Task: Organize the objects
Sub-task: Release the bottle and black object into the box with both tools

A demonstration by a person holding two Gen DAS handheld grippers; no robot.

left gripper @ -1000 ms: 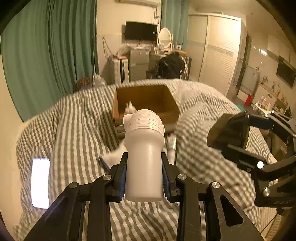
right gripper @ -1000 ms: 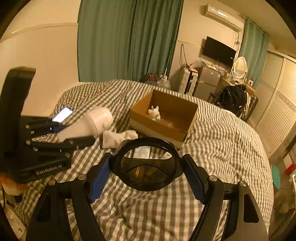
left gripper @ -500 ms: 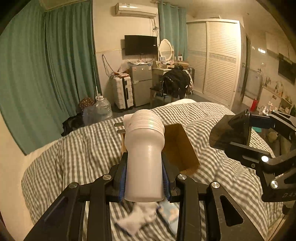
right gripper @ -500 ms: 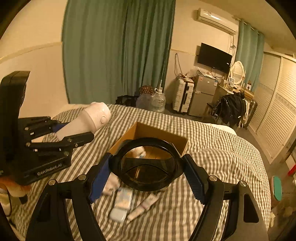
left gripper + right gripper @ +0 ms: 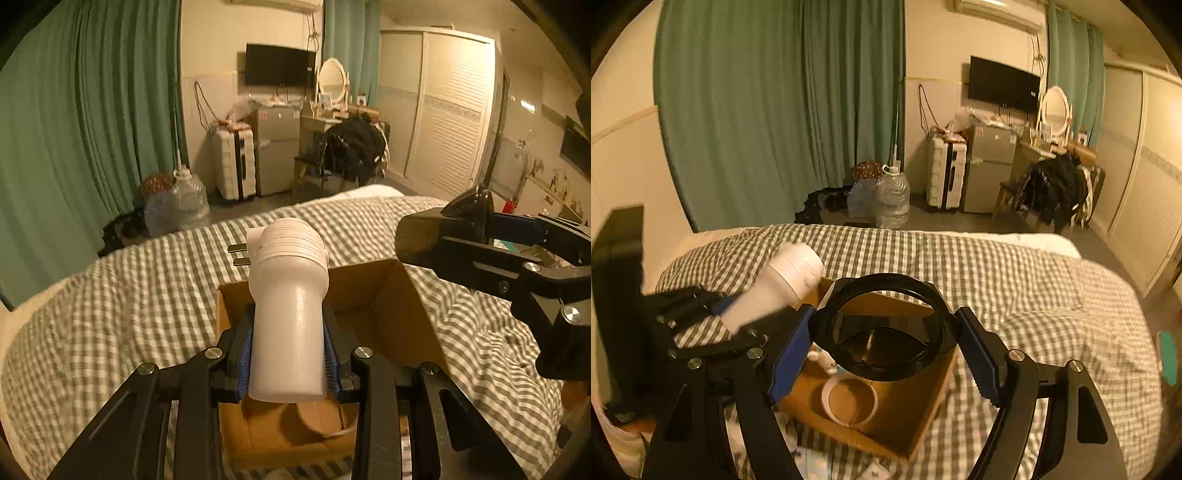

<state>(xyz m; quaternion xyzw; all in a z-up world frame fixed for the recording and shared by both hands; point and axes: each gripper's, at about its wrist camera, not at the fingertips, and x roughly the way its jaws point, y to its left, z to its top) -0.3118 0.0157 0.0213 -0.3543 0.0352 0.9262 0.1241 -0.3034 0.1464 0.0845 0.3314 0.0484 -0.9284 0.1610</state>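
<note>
My left gripper (image 5: 288,347) is shut on a white plug-in appliance (image 5: 290,295) with a ribbed head and two metal prongs. It hangs over the open cardboard box (image 5: 388,314) on the checked bed. My right gripper (image 5: 884,332) is shut on a black round dish (image 5: 882,354), also above the box (image 5: 905,406). A white tape ring (image 5: 849,400) and a small white toy figure (image 5: 822,360) lie inside the box. In the right wrist view the appliance (image 5: 786,284) and the left gripper (image 5: 701,325) sit close on the left. The right gripper (image 5: 480,251) shows at the right of the left wrist view.
The checked duvet (image 5: 1015,288) covers the bed around the box. Small packets (image 5: 812,461) lie on it just in front of the box. Beyond the bed stand water jugs (image 5: 894,199), a white suitcase (image 5: 945,177), a small fridge (image 5: 988,173) and a chair with black bags (image 5: 1056,188).
Both grippers have travelled across the bed with their loads and now hang over the box. The white sock and the phone seen earlier have left view.
</note>
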